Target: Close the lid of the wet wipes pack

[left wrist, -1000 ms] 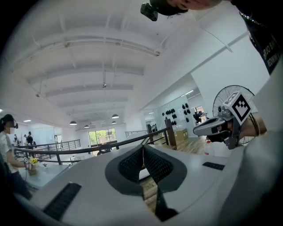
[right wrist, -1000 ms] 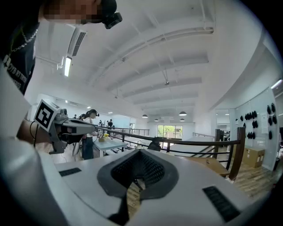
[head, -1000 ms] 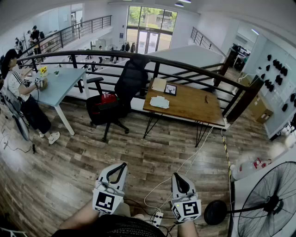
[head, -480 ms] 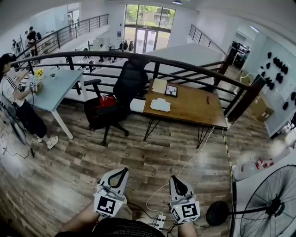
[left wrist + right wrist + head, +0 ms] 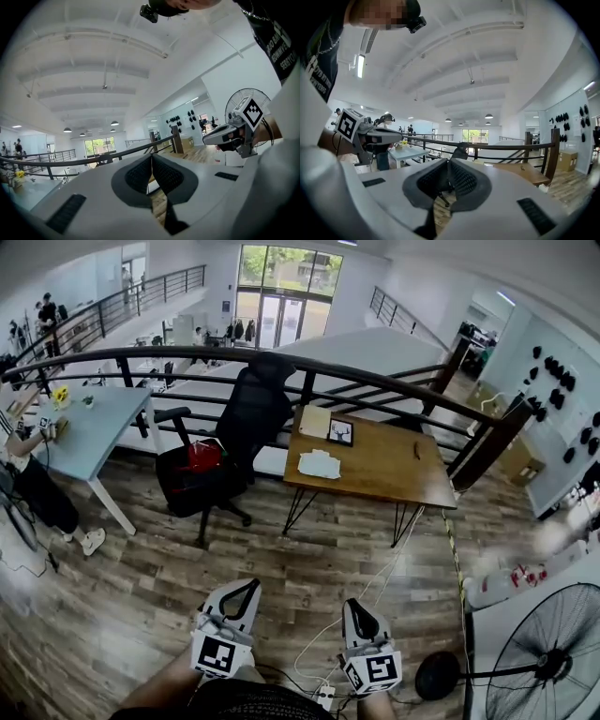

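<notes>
Left forearm: the left forearm (image 5: 161,686) rises from the bottom edge of the head view, close to the body.
Left gripper: the left gripper (image 5: 249,577) is held low in front of the person, marker cube facing up, pointing forward and about level, tips leaning slightly towards the other gripper.
Left pads: the ribbed pads (image 5: 137,176) meet at their tips with nothing between them.
Right gripper: the right gripper (image 5: 353,607) sits beside the left one and apart from it, also pointing forward and dipped a little.
Right pads: these pads (image 5: 462,178) are pressed together and hold nothing.
Below the tips: plank floor (image 5: 141,587). A white cable (image 5: 380,573) runs past the right fingertips to a power strip (image 5: 323,697) between the two grippers.
Right of the right fingers: a floor fan (image 5: 544,652) on a round black base.
Ahead of the left fingers: a black office chair (image 5: 239,427) with something red (image 5: 202,457) on its seat.
Well ahead of both tips: a wooden desk (image 5: 394,470), a little to the right.
Wet wipes pack: a white flat bundle (image 5: 319,465) lies on the desk's near left part, far from both grippers. It is too small to tell whether it is the pack or whether a lid is open.
Beside the bundle: a dark framed picture (image 5: 340,432) and a tan sheet (image 5: 315,420), both farther back.
Beyond: a black railing (image 5: 375,381). Far left of the left fingers stands a pale blue table (image 5: 89,427).
</notes>
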